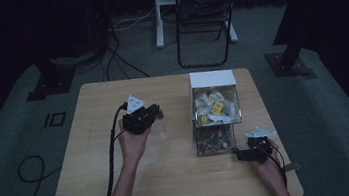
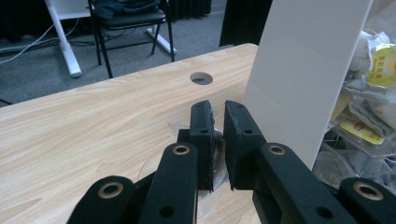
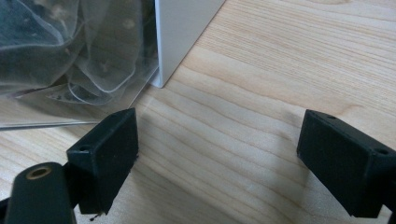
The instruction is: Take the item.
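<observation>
Left gripper (image 2: 217,140) jaws clamped on a clear plastic piece (image 2: 215,158) (right gripper (image 3: 219,163) jaws wide apart).

— Left hand's matte black two-jaw gripper (image 1: 156,112): grey three-cornered plate on top, thick black cable trailing off the rear. Blocky black jaws, brass-ringed screw holes along the arms.

— Right hand's matte black two-jaw gripper (image 1: 238,155): same grey plate, thinner black cable. Square black jaw blocks, one brass-ringed hole. Forearms bare, sleeveless.

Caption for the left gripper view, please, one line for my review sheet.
Left gripper, jaws shut on a thin clear plastic lid, above the wooden table beside the white-walled box.
</observation>
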Demonstrator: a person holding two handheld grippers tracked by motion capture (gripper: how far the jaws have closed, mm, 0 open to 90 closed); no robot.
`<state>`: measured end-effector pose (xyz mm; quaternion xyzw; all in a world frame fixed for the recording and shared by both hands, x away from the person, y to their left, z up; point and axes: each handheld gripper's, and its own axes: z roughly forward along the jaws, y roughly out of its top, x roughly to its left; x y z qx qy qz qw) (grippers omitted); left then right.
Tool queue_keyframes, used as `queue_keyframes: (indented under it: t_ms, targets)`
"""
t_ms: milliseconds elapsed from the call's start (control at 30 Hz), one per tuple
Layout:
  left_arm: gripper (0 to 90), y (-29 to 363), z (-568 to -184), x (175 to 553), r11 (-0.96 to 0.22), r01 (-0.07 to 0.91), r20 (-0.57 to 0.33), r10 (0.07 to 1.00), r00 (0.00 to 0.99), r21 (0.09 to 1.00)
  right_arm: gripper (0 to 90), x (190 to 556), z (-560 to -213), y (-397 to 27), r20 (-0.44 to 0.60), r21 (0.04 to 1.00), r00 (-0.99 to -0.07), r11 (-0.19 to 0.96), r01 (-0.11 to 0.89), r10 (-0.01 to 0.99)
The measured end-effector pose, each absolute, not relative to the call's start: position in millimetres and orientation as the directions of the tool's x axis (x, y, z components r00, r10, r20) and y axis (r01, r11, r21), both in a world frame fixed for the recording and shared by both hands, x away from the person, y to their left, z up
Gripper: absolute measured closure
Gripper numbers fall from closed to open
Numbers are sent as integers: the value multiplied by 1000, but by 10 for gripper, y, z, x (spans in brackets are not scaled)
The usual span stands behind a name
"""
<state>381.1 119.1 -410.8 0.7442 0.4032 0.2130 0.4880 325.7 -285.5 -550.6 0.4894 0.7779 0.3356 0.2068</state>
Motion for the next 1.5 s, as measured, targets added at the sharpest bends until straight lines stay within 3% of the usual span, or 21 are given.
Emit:
queue_keyframes:
  t_ms: [1033,1200,1500]
  targets:
    - [828,1136,-4265,4009,-216,434,-74,825,560,875,124,3256,-5506,-2855,6,724,-436,296,622,900]
    - [633,1131,-4284,4020,-228,440,-50,843,536,869,124,3256,-5506,-2855,6,724,-436,297,622,900]
    - [528,1163,-4241,3986,-218,431,-43,853,520,876,124,3256,-5506,-2855,6,724,-436,297,622,900]
